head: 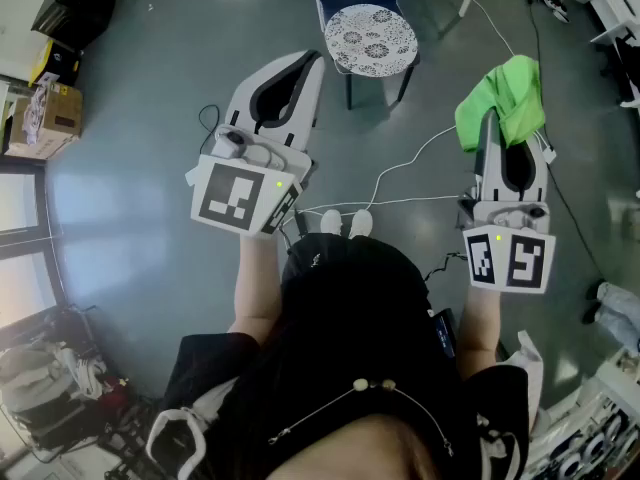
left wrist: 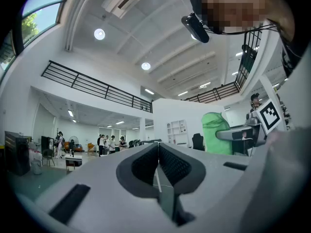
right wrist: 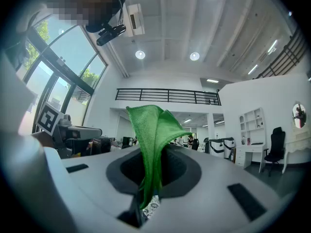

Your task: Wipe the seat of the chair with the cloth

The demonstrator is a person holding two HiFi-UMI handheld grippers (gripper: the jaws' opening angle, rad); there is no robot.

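A chair with a round, white lace-patterned seat [head: 370,38] and a blue back stands on the floor ahead of me. A green cloth [head: 507,99] sticks up from my right gripper [head: 494,118], whose jaws are shut on it; in the right gripper view the green cloth [right wrist: 153,140] rises from between the closed jaws. My left gripper [head: 314,60] is held up at the left with its tip just left of the seat in the head view, jaws shut and nothing between them. The left gripper [left wrist: 158,147] points across the hall, with the green cloth [left wrist: 216,132] at its right.
White cables [head: 400,173] trail over the grey floor between the chair and my feet. Cardboard boxes [head: 45,118] lie at the far left, desk legs and equipment at the upper right. The hall beyond holds desks, an office chair [right wrist: 276,147] and several distant people [left wrist: 109,143].
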